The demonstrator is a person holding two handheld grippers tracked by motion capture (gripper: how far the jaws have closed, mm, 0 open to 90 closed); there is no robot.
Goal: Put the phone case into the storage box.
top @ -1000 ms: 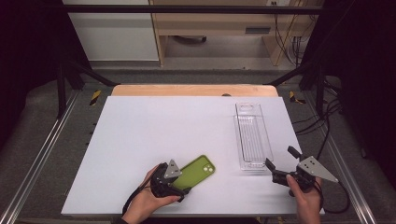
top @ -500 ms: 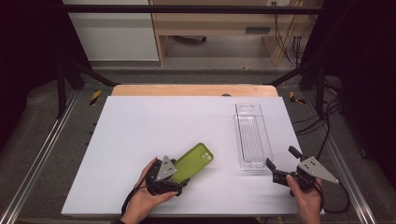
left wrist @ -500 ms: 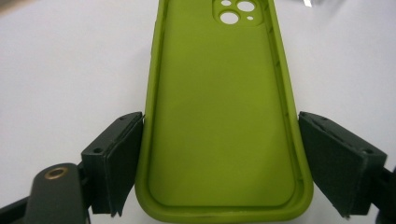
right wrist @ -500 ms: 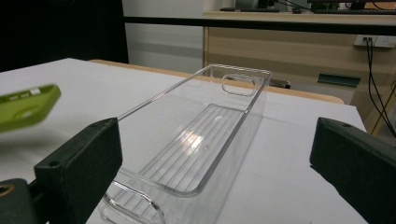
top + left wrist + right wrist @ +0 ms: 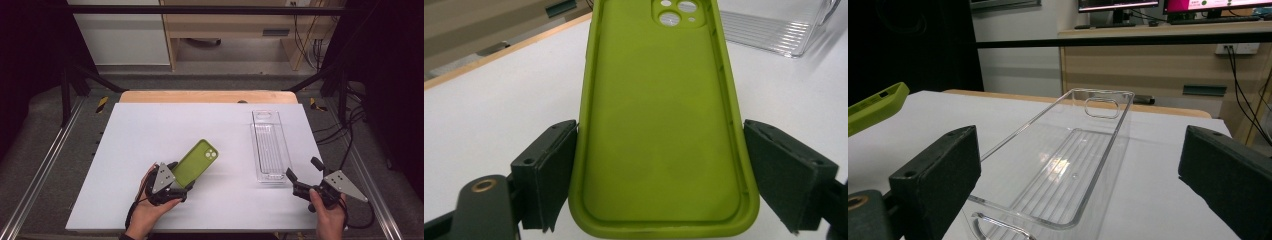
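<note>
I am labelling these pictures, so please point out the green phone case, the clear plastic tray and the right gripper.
green phone case (image 5: 659, 135), left gripper view, middle of its inner face.
clear plastic tray (image 5: 269, 145), high view, its ribbed floor.
right gripper (image 5: 302, 171), high view, midway between its fingertips.

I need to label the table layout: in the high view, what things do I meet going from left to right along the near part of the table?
left gripper → green phone case → clear plastic tray → right gripper
</note>
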